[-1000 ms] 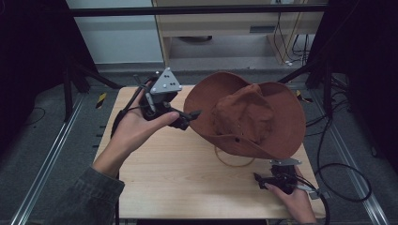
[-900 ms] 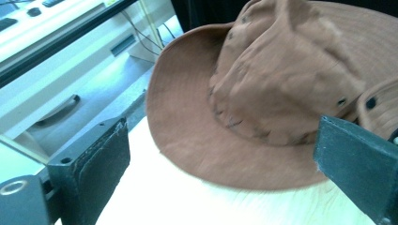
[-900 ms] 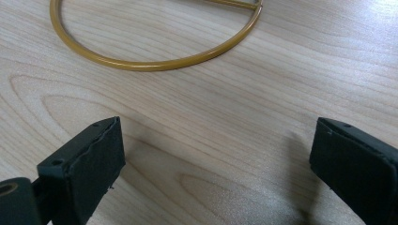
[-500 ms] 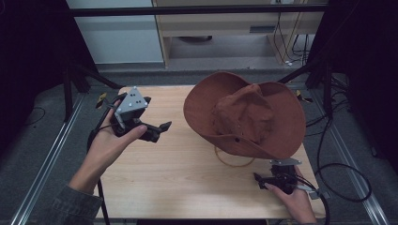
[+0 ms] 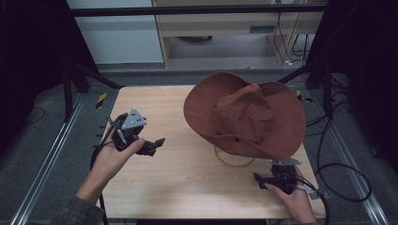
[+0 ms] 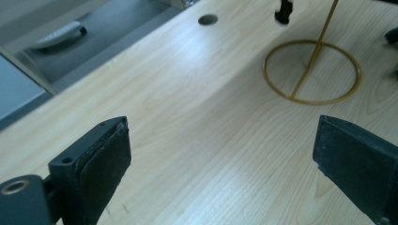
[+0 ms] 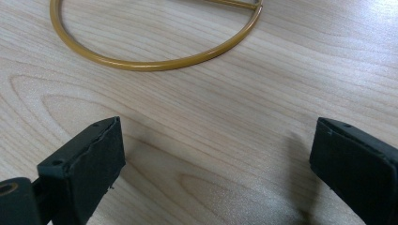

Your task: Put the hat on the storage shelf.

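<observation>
A brown wide-brimmed hat (image 5: pixel 246 117) sits on a gold wire stand whose ring base (image 5: pixel 233 161) rests on the wooden table (image 5: pixel 183 187). The ring base (image 6: pixel 312 70) with its upright rod lies ahead in the left gripper view, and part of the ring (image 7: pixel 155 44) lies just ahead in the right gripper view. My left gripper (image 5: pixel 157 144) is held over the table's left side, well left of the hat, open and empty. Below the hat's front brim, my right gripper (image 5: pixel 257 179) rests near the table's front right edge, open and empty.
A round hole (image 6: pixel 208 19) is cut in the tabletop near its edge. Black cables (image 5: pixel 338 173) trail off the table's right side. Dark frame legs (image 5: pixel 89 75) and a light cabinet (image 5: pixel 220 23) stand behind the table.
My left gripper has pulled away from the hat's brim, moving left and toward the front of the table. The right gripper and the hat have stayed put.
</observation>
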